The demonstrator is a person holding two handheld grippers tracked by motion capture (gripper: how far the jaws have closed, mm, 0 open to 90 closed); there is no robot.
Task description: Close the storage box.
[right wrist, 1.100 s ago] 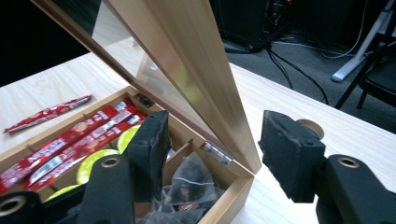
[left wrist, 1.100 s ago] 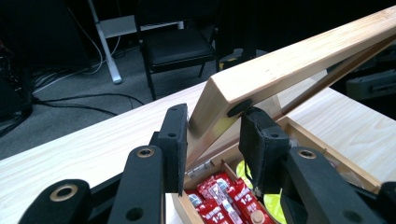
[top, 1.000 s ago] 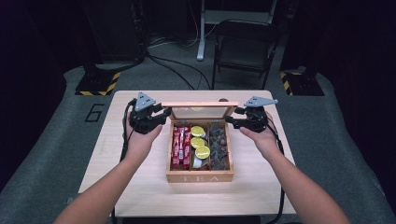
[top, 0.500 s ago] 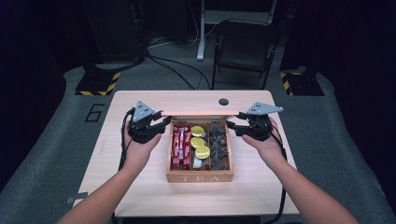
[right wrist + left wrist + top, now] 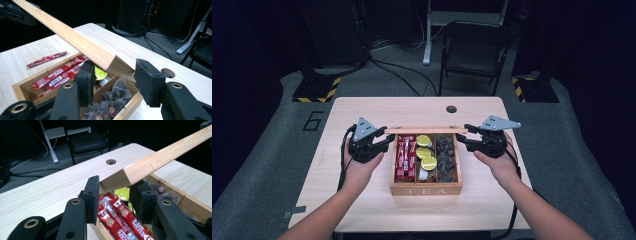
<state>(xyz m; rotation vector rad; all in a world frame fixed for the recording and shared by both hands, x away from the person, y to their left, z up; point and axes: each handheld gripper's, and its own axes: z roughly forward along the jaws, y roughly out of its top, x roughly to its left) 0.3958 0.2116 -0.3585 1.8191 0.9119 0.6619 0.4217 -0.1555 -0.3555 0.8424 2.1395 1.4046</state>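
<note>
Both hands have come back toward the person's edge of the table since the frames before, and the wooden lid (image 5: 426, 130) has come with them, from beyond the box's far wall to just above it.

The left gripper (image 5: 384, 143) has its black jaws on either side of the lid's left end. In the left gripper view the pads (image 5: 92, 195) sit against the end of the lid (image 5: 155, 162), clamped on it. The right gripper (image 5: 460, 138) has the lid's right end between its jaws, which have just been closing. In the right gripper view its pads (image 5: 86, 78) press on the end of the lid (image 5: 75, 40), so it grips too. The lid is a long, thin wooden piece. It hangs level between the two grippers, over the far wall of the tea box (image 5: 426, 190), and it is not down on the box.

The tea box is open. It sits near the middle of the table (image 5: 362, 112), a bit closer to the person's edge. It has three parts. Red packets (image 5: 404, 157) lie in the left part, yellow-green round things (image 5: 425, 151) in the middle part, and dark tea bags (image 5: 447, 157) in the right part. In the right gripper view one more red packet (image 5: 46, 59) lies on the table beside the box.

A round hole (image 5: 451, 109) is in the table near its far edge. A dark chair (image 5: 474, 52) stands on the floor past the table.
</note>
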